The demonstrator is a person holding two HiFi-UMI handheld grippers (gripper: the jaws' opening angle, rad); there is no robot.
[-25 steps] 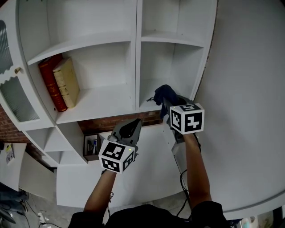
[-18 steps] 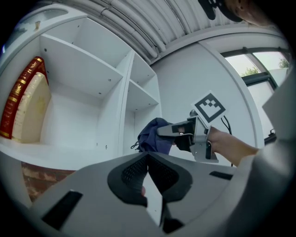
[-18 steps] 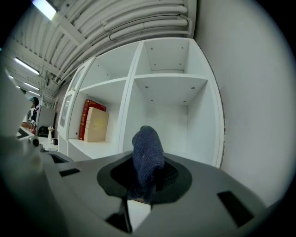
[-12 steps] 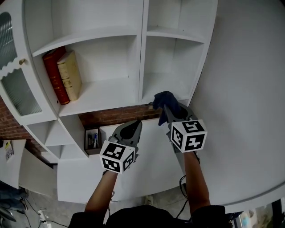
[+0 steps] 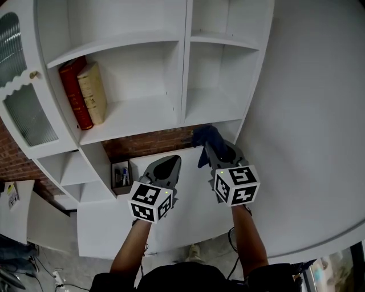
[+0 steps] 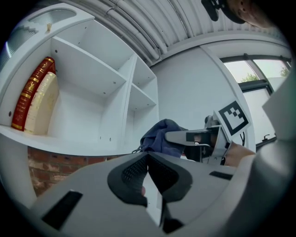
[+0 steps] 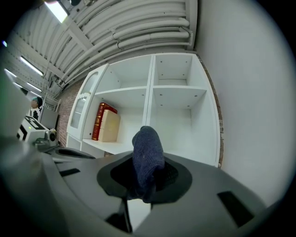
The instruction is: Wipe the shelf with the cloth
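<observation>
Light was bright and even over the white shelf [image 5: 137, 114]. Soft shadows lay under its boards and in the recess below it. A ceiling lamp [image 7: 58, 10] above the shelf's left glared. The window [image 6: 268, 104] right of the shelf was blown out. Both gripper views bent straight edges, with black corners. The cloth [image 7: 148, 152] before the shelf looked slightly soft.

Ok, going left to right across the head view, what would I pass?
Glass door → red book → cream book → left gripper → cloth.
</observation>
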